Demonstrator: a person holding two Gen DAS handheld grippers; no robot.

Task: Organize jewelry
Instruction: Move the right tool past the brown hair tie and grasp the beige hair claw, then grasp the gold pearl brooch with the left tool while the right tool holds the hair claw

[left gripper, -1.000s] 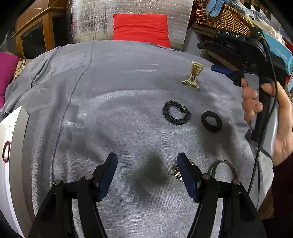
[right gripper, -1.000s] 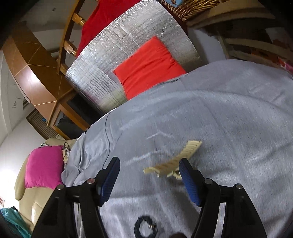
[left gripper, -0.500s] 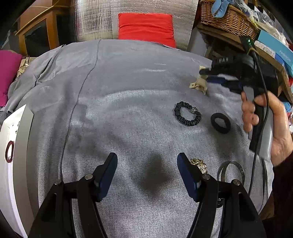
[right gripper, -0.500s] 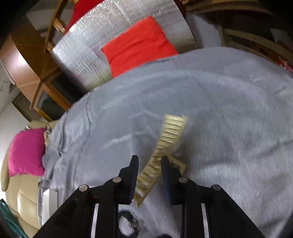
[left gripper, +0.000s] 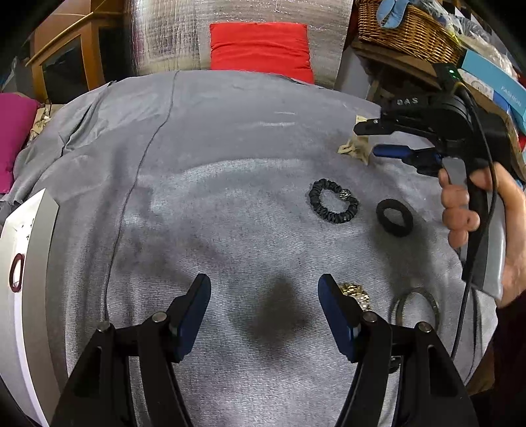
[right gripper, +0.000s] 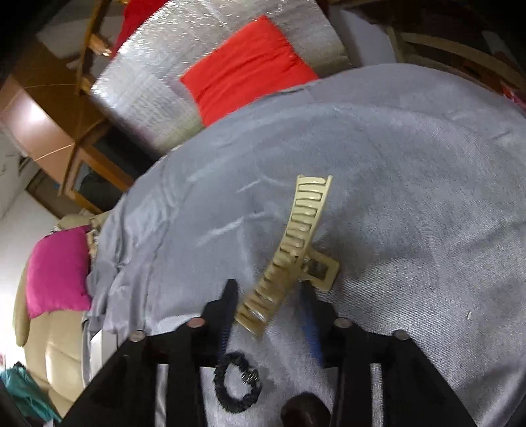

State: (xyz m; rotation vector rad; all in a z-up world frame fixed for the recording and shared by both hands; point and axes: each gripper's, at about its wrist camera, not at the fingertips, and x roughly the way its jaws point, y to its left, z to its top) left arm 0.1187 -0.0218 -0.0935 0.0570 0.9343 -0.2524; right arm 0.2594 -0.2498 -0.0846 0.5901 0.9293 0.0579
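Note:
A beige claw hair clip [right gripper: 302,223] lies on the grey cloth [right gripper: 411,197], its near end between the fingers of my right gripper [right gripper: 267,289]. Those jaws are opening and their pads stand just off the clip. In the left wrist view the right gripper [left gripper: 366,139] reaches the clip [left gripper: 355,147] at the far right. My left gripper [left gripper: 263,289] hangs open over bare cloth, holding nothing. A black scrunchie with a bead [left gripper: 333,205] and a plain black hair tie [left gripper: 394,216] lie mid-right. A gold piece [left gripper: 356,295] and a silver bangle [left gripper: 416,310] sit by the left gripper's right finger.
A white box [left gripper: 29,262] with a red ring [left gripper: 16,272] on it stands at the cloth's left edge. A red cushion [left gripper: 259,46] and a wicker basket [left gripper: 404,29] are behind the table. A person's hand [left gripper: 460,210] holds the right gripper's handle.
The right gripper came down over the clip, closed tightly on it, then spread its jaws again. The clip swung from lying crosswise to pointing away. The left gripper kept still.

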